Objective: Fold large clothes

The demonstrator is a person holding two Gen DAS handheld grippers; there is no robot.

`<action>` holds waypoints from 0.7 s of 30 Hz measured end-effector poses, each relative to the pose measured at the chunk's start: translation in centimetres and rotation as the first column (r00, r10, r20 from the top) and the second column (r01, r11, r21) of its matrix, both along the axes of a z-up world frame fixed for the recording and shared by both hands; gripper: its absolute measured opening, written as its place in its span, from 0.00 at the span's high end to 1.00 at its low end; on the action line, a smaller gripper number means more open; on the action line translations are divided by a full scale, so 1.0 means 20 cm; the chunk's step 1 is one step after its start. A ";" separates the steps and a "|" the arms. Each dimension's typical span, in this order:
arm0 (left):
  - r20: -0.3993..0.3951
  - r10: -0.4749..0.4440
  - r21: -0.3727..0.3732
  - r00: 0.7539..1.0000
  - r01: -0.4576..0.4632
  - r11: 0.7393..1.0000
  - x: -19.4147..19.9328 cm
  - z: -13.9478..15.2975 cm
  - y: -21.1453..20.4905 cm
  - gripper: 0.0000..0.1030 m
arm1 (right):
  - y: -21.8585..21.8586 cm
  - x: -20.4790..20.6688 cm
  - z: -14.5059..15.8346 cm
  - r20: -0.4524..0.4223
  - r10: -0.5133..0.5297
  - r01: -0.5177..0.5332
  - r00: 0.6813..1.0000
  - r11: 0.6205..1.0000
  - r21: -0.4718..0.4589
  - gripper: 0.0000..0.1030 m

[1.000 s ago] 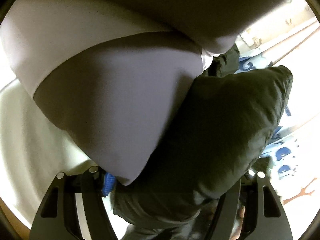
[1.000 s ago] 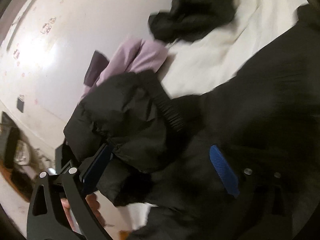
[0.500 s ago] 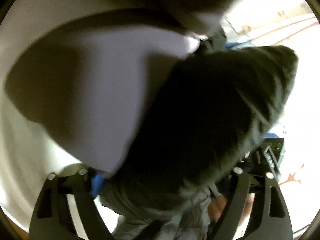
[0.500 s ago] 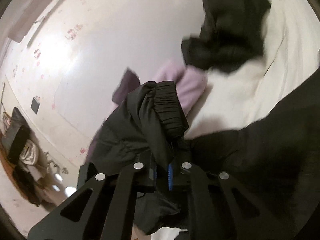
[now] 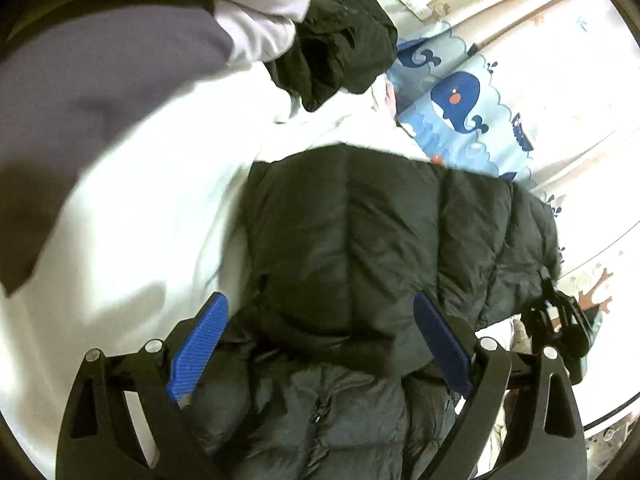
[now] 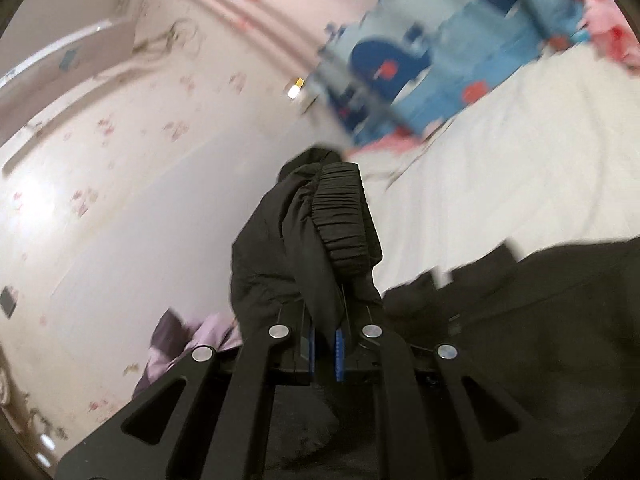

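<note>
Two grippers: left gripper [image 5: 320, 332] opening over one jacket [image 5: 384, 248], right gripper [image 6: 324, 340] clamping its sleeve [image 6: 320, 240].

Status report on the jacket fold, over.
Left gripper jaws opening, black puffer jacket between them, unpinched. Right gripper shut on jacket's elastic cuff. Another dark garment bunched further up the white bedsheet.

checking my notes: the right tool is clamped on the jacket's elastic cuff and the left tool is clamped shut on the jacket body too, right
Not quite. The right tool is clamped on the black jacket's cuff, as the right wrist view shows. The left tool is not shut: the left wrist view shows its jaws wide and opening, with the jacket body lying between them, unpinched.
</note>
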State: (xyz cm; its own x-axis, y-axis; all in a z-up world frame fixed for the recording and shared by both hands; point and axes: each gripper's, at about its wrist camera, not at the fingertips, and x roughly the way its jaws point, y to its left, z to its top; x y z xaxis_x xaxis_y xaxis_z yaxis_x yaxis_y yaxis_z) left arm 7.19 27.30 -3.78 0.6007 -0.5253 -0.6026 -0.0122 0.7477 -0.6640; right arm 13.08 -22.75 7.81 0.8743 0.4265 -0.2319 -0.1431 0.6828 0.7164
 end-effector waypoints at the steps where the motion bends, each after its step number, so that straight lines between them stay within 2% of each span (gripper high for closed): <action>1: -0.005 -0.005 0.006 1.000 0.005 1.000 0.04 0.01 -0.03 0.13 | -0.05 -0.03 0.01 0.001 -0.024 0.024 1.000 1.000 -0.010 0.93; 4: -0.019 -0.016 0.020 1.000 0.016 1.000 0.05 -0.01 -0.11 0.13 | -0.19 -0.14 -0.01 -0.017 -0.107 0.106 0.994 0.993 -0.042 0.93; 6: -0.034 -0.025 0.037 0.999 0.027 0.999 0.07 -0.02 -0.15 0.13 | -0.27 -0.20 -0.09 -0.067 -0.160 0.156 0.985 0.986 -0.054 0.93; 10: -0.063 -0.051 0.087 0.997 0.056 0.995 0.14 -0.05 -0.26 0.13 | -0.43 -0.24 -0.43 -0.218 -0.248 0.246 0.944 0.969 -0.036 0.93; 13: -0.083 -0.075 0.134 0.994 0.086 0.987 0.16 -0.07 -0.35 0.13 | -0.51 -0.26 -0.71 -0.339 -0.269 0.285 0.901 0.959 -0.002 0.93; 15: -0.095 -0.082 0.163 0.992 0.097 0.982 0.18 -0.08 -0.39 0.13 | -0.55 -0.28 -0.84 -0.387 -0.276 0.304 0.880 0.953 0.011 0.93; 18: -0.111 -0.081 0.210 0.991 0.103 0.972 0.22 -0.11 -0.45 0.13 | -0.56 -0.36 -0.92 -0.382 -0.288 0.318 0.878 0.948 0.018 0.94; 21: -0.110 -0.050 0.215 0.993 0.072 0.974 0.24 -0.11 -0.45 0.13 | -0.53 -0.47 -0.83 -0.298 -0.343 0.352 0.891 0.936 -0.024 0.94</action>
State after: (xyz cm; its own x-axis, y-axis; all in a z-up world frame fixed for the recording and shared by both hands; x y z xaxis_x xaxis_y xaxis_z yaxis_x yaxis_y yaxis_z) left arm 11.92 18.22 -6.04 0.5004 -0.4077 -0.7638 -0.0218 0.8760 -0.4819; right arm 3.62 -33.37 -8.73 0.8625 0.1184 -0.4921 0.3187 0.6283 0.7097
